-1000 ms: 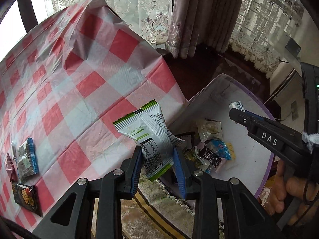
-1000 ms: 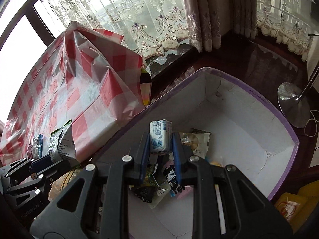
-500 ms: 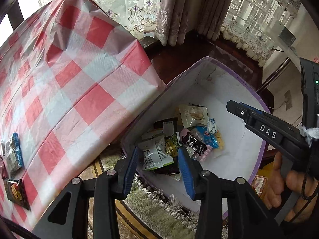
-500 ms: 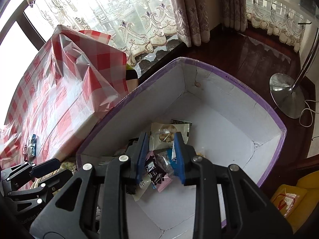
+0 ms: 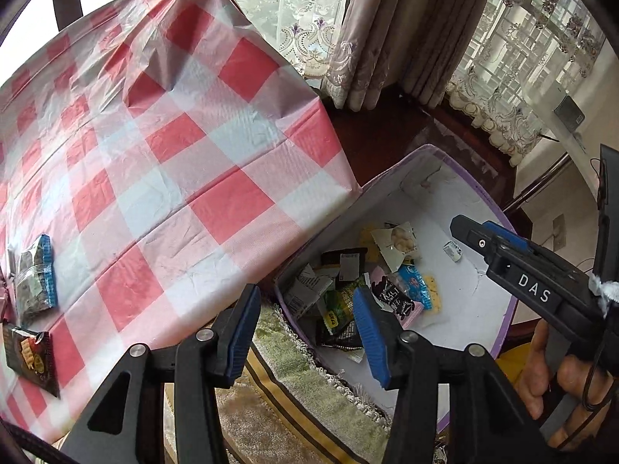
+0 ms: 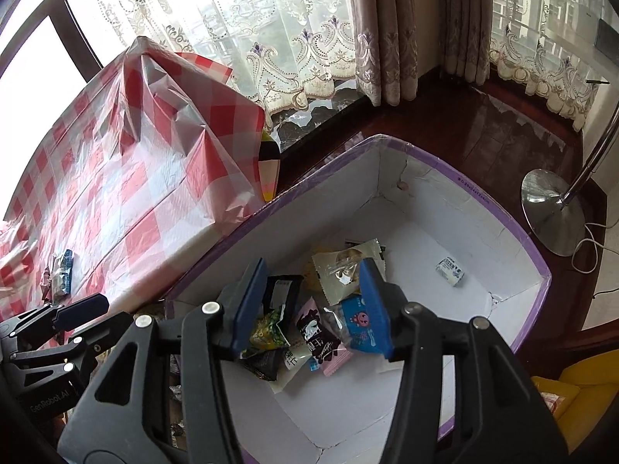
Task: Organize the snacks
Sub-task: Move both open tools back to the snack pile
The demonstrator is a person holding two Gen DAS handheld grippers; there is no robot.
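With both grippers hanging over the box, everything is placed relative to it. Surface under a red-and-white check cloth sits just beside the box's long wall, its cloth edge overhanging that wall. Box is white inside, purple rim, standing on the floor lower than the surface.

Left gripper: over the box's near corner by the surface, jaws wide, nothing between them. Right gripper: over the box's near end, jaws wide, nothing held; its pads frame the snack heap below.

Snack heap lies on the box floor at the near end, toward the surface-side wall: mixed packets overlapping, including a green one, a blue one, a black-and-pink one and a clear packet of pale round pieces.

Small white-and-blue packet lies alone on the box floor, well apart from the heap, toward the far wall.

Outside the box, on the surface's far end from it: a blue-edged packet and a dark packet just beside it.
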